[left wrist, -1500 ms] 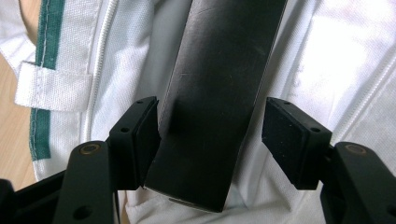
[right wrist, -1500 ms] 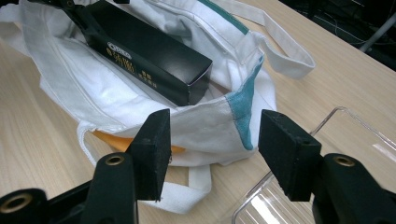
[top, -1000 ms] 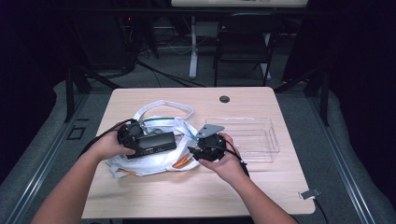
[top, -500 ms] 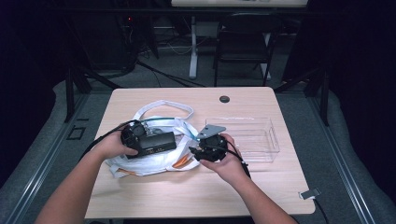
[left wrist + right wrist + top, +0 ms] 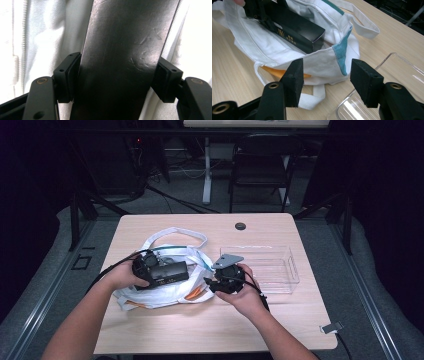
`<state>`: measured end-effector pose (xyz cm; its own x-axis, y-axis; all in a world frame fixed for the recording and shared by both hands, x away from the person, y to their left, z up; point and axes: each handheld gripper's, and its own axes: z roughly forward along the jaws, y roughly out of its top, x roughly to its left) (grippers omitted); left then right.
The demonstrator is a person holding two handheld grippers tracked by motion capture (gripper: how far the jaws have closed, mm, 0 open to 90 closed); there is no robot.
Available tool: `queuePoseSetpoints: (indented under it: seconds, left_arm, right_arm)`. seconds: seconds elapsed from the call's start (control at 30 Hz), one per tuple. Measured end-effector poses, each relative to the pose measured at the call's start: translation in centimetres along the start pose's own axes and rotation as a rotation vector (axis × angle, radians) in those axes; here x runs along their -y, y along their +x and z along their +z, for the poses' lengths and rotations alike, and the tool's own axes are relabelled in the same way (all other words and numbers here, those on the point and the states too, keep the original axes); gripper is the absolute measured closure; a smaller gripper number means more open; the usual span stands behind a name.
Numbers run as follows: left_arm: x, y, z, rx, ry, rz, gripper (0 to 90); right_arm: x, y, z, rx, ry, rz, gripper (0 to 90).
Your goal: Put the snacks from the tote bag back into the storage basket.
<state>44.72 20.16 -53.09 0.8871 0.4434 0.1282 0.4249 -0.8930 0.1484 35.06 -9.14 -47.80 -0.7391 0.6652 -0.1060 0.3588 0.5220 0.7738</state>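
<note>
The left gripper is clamped on a black box, its two pads pressed flat against the box's long sides, and the box runs straight out ahead of the jaws. Around and behind the box lies the white cloth of a bag, on both sides of the jaws. In the high view this left gripper sits in the person's left hand, with the black box lying over the mouth of the white bag on the wooden table. The right gripper stands wide with nothing between its pads; just ahead of them is the near edge of the bag, with a teal patch on it, and past that edge the box pokes out of the opening. Something orange shows under the cloth near the left pad; what it is cannot be told. To the lower right of the jaws sits a clear plastic tray. In the high view the right gripper is held in the right hand, just beside the bag and in front of the tray. The bag's loose handles trail away beyond both grippers.
</note>
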Motion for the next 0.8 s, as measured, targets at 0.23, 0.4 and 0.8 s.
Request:
queuePoseSetpoints:
  seconds: [0.23, 0.4, 0.8]
  left_arm:
    - [0.09, -0.18, -0.08, -0.005, -0.002, 0.031, 35.1]
    - [0.20, -0.39, -0.20, -0.012, -0.006, 0.049, 36.9]
    - [0.39, -0.78, -0.56, -0.026, -0.003, 0.091, 40.7]
  right_arm:
    - [0.00, -0.19, -0.06, -0.001, 0.005, -0.002, 44.4]
    - [0.01, -0.06, 0.12, -0.004, -0.001, 0.002, 44.4]
    - [0.02, -0.02, 0.34, -0.001, 0.004, -0.001, 44.4]
